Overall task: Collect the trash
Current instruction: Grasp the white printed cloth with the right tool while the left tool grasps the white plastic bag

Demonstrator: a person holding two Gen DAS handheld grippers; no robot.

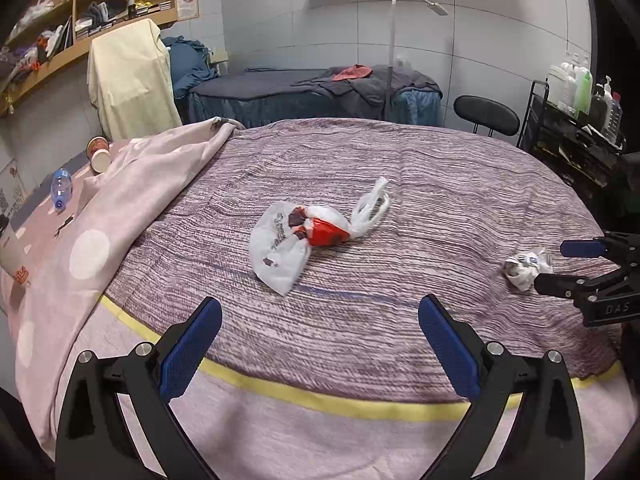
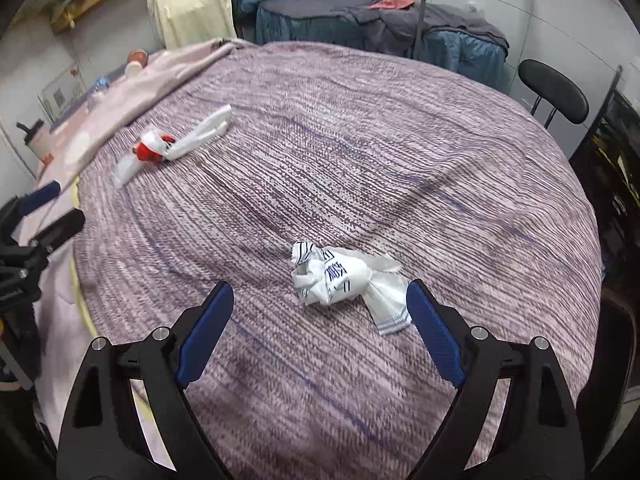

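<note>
A knotted white plastic bag with red and dark contents (image 1: 304, 234) lies in the middle of the purple striped bedspread (image 1: 440, 184). My left gripper (image 1: 320, 312) hovers open just short of it, nothing between its blue pads. A crumpled white wrapper with blue print (image 2: 340, 276) lies farther right on the bedspread (image 2: 360, 140). My right gripper (image 2: 320, 300) stands open right in front of the wrapper, with its right fingertip close to the wrapper's tail. The wrapper (image 1: 526, 266) and right gripper (image 1: 560, 264) also show at the right edge of the left wrist view; the bag (image 2: 160, 148) shows far left in the right wrist view.
A pink dotted blanket (image 1: 100, 216) covers the bed's left side. On it lie a paper cup (image 1: 98, 154) and a plastic bottle (image 1: 60, 188). Behind stand a second bed (image 1: 316, 92), a floor lamp (image 1: 394, 52), a black stool (image 1: 486, 114) and a cart of bottles (image 1: 576, 120).
</note>
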